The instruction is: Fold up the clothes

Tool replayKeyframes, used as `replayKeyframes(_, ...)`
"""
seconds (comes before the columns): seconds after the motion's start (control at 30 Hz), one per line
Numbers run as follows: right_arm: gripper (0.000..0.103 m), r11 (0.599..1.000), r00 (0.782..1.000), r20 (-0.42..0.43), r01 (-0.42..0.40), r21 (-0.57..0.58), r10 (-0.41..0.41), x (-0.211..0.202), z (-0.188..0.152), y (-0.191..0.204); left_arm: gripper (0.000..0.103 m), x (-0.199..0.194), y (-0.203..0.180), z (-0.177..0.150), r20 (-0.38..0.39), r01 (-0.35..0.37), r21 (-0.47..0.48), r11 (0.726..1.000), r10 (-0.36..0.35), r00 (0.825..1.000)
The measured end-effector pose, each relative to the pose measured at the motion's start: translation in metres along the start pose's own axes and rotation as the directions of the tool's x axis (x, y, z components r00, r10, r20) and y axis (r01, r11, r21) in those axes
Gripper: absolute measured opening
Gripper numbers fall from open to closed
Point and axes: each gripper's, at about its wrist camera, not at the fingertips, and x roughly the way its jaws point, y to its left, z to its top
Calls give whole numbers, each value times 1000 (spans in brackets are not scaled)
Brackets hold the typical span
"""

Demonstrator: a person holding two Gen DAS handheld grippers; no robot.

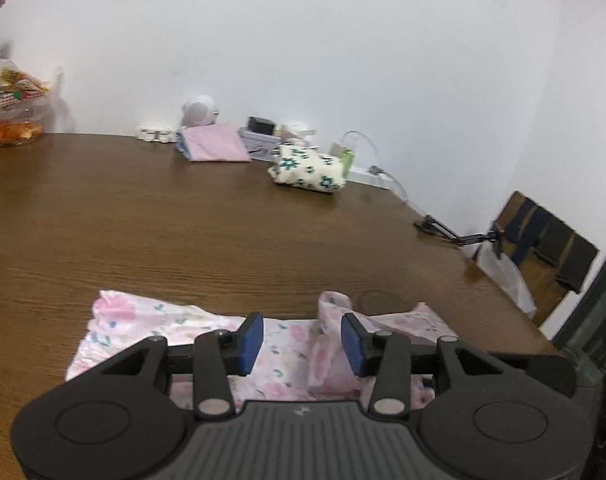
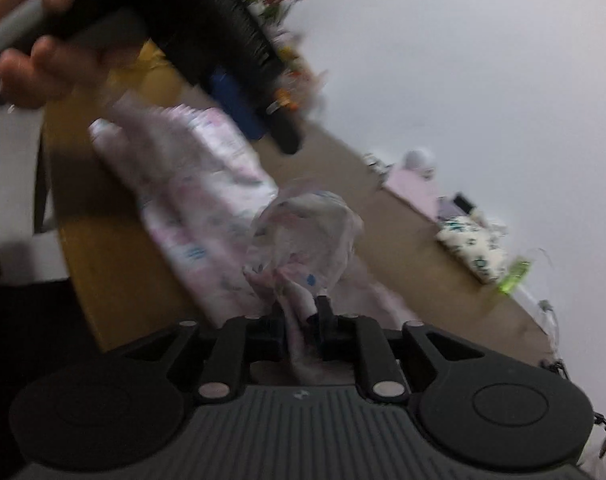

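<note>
A pale pink floral garment [image 1: 151,324] lies crumpled on the near part of the brown wooden table [image 1: 183,224]. My left gripper [image 1: 301,342] hovers just above it, open, blue pads [image 1: 251,340] apart with only cloth beneath. In the blurred, tilted right wrist view the same garment [image 2: 207,200] stretches across the table. My right gripper [image 2: 299,320] is shut on a bunched, lifted part of it. The other gripper, held by a hand [image 2: 35,56], shows at upper left of that view.
At the far table edge sit a folded pink cloth [image 1: 215,142], a folded cream floral cloth [image 1: 309,168], a white round device [image 1: 199,112], small boxes and cables. A snack jar [image 1: 11,112] stands far left. A chair [image 1: 543,240] is off the right edge.
</note>
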Motion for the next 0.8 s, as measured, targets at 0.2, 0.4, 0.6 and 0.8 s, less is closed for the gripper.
replayKeyframes(0.2, 82, 993, 992, 84, -98, 71, 92, -26, 7, -28, 57, 18, -11, 2, -58, 99, 29, 995, -97, 994)
replayKeyframes(0.4, 79, 971, 986, 85, -154, 185, 140, -39, -8, -67, 13, 51, -16, -11, -176, 87, 41, 995, -79, 981)
replayKeyframes(0.6, 54, 963, 973, 59, -229, 141, 223, -32, -13, -74, 1, 56, 1, -22, -187, 59, -45, 997, -67, 980)
replayKeyframes(0.8, 7, 983, 994, 76, -88, 162, 77, -13, -12, -63, 1, 54, 1, -13, -163, 21, -61, 998, -31, 986)
